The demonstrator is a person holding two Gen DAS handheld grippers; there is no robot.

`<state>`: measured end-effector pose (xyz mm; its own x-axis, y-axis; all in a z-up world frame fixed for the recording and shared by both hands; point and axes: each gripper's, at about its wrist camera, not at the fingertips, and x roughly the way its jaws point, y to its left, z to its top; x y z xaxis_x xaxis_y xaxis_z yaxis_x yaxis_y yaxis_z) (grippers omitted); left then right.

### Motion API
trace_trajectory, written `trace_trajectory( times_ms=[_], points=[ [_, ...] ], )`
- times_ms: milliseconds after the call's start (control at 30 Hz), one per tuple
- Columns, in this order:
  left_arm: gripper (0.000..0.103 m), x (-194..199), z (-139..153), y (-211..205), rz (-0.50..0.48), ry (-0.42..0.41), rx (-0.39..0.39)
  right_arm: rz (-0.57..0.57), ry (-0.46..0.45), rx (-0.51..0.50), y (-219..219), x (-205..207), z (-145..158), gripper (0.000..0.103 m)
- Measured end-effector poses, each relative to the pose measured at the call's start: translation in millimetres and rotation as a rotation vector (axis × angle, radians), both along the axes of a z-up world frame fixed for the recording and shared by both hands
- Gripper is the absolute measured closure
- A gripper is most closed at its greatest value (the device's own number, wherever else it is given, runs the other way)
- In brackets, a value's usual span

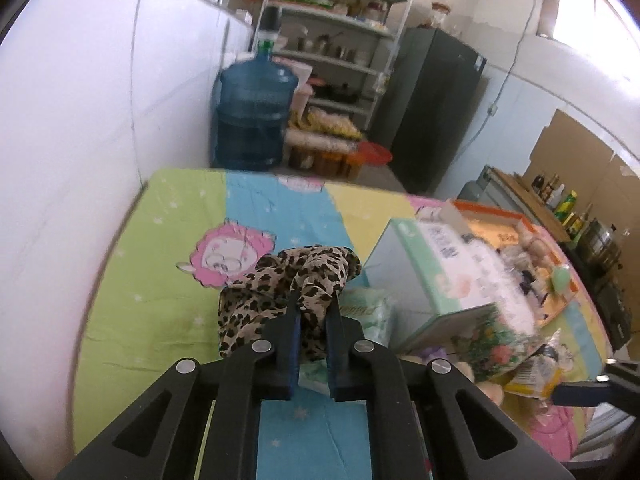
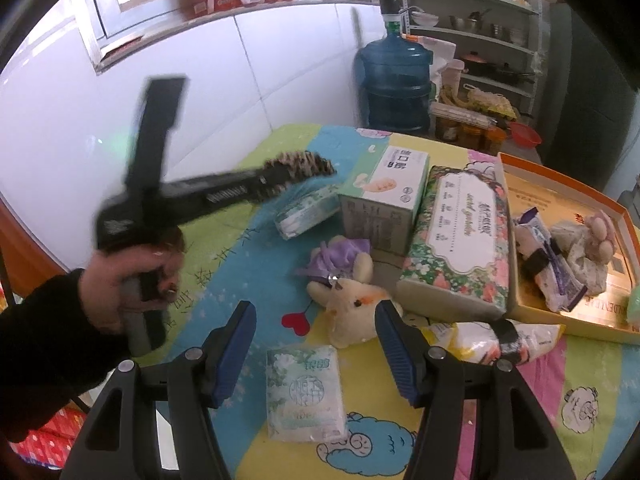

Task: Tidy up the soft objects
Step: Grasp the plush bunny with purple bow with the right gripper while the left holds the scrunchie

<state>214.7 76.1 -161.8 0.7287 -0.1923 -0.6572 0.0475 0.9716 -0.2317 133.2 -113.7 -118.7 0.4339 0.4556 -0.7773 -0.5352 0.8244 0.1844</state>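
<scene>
My left gripper [image 1: 313, 312] is shut on a leopard-print cloth [image 1: 276, 292] and holds it above the table; the cloth also shows in the right wrist view [image 2: 300, 166], blurred, at the end of the left gripper's fingers. My right gripper [image 2: 316, 328] is open and empty, above a small tissue pack [image 2: 306, 394]. A cream plush rabbit [image 2: 356, 304] with a purple pouf [image 2: 340, 258] lies just beyond it. An orange-rimmed box [image 2: 516, 308] at the right holds a plush toy [image 2: 588, 248] and a purple packet [image 2: 556, 280].
A pale green tissue box [image 2: 384, 196] and a floral tissue box [image 2: 460, 240] stand mid-table. Another tissue pack [image 2: 308, 212] lies left of them, and a yellow-white bag [image 2: 492, 338] lies at the front right. A blue water jug [image 1: 252, 116] and shelves stand behind the table.
</scene>
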Motion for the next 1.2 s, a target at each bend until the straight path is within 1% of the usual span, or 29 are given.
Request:
trace_trajectory(
  times_ms=[100, 200, 333, 400, 533, 600, 700, 767, 867, 967, 1000, 1067, 1200],
  points=[
    [0.094, -16, 21, 0, -0.005, -0.057, 0.007, 0.033, 0.001, -0.013, 6, 7, -4, 0.041],
    [0.094, -31, 38, 2, 0.0, -0.092, 0.008, 0.091, -0.001, -0.028, 14, 16, -5, 0.041],
    [0.094, -47, 49, 9, 0.031, -0.102, 0.01, 0.17, 0.021, -0.052, 30, 35, -9, 0.041],
    [0.094, -51, 52, 14, 0.046, -0.107, 0.014, 0.179, 0.025, -0.095, 39, 45, -16, 0.041],
    [0.094, -62, 51, 23, 0.078, -0.102, 0.016, 0.159, 0.067, -0.228, 55, 62, -34, 0.041],
    [0.094, -65, 50, 27, 0.088, -0.098, 0.015, 0.168, 0.077, -0.264, 60, 65, -42, 0.041],
    [0.094, -69, 48, 31, 0.1, -0.095, 0.017, 0.182, 0.038, -0.36, 70, 64, -52, 0.041],
    [0.094, -70, 46, 33, 0.105, -0.092, 0.014, 0.186, 0.026, -0.396, 73, 65, -58, 0.041],
    [0.094, -69, 43, 31, 0.104, -0.086, 0.011, 0.182, 0.034, -0.416, 76, 67, -65, 0.041],
    [0.094, -69, 41, 30, 0.103, -0.079, 0.007, 0.187, 0.017, -0.45, 81, 70, -72, 0.041],
    [0.094, -69, 41, 30, 0.103, -0.078, 0.006, 0.187, 0.014, -0.455, 82, 71, -74, 0.042],
    [0.094, -68, 42, 30, 0.101, -0.078, 0.005, 0.173, 0.007, -0.451, 81, 72, -76, 0.056],
    [0.094, -68, 43, 31, 0.1, -0.078, 0.005, 0.139, -0.001, -0.389, 74, 72, -70, 0.061]
  ],
)
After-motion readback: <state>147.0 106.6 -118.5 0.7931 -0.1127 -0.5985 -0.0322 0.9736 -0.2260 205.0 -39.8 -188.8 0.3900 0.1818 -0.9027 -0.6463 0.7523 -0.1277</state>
